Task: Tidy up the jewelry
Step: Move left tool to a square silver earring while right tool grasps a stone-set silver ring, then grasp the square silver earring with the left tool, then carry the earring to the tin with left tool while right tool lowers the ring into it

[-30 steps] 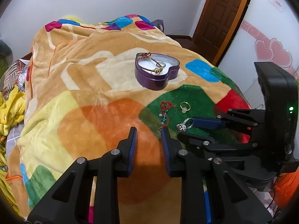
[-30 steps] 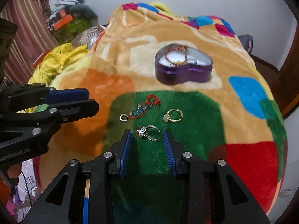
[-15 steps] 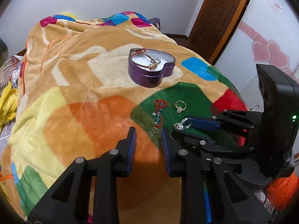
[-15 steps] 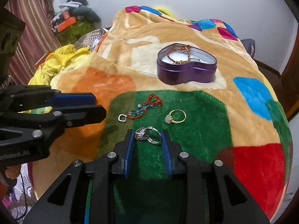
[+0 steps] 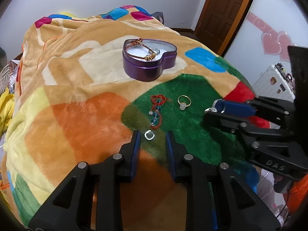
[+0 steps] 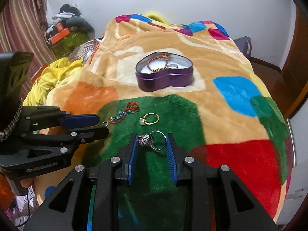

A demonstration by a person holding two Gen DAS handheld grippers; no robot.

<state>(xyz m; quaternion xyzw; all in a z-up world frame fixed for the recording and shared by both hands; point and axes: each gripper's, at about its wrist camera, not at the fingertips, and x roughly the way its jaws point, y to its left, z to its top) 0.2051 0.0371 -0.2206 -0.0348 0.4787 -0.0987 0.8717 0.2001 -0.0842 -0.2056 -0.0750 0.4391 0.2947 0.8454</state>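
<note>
- The right gripper [image 6: 152, 143] has just been closing its jaws, and the silver ring [image 6: 153, 141] with the stones is now pinched between the two blue pads, lifted a little over the green patch of the blanket [image 6: 231, 71].
- The left gripper [image 5: 152, 137] is partly open and holds nothing; a small silver clasp [image 5: 148, 135] at the end of the red and blue beaded bracelet [image 5: 156, 108] lies between its fingertips, on the blanket.
- The gold ring [image 5: 183, 102] lies beside the bracelet, untouched.
- The purple heart-shaped tin [image 6: 164, 76] stands further back, open, with a braided bracelet [image 6: 157, 63] already inside.
- I think the step is the pick of the silver ring; next it must be carried above the tin and released there.
- The pinch is near the pad tips, so a slow carry seems wise.
</note>
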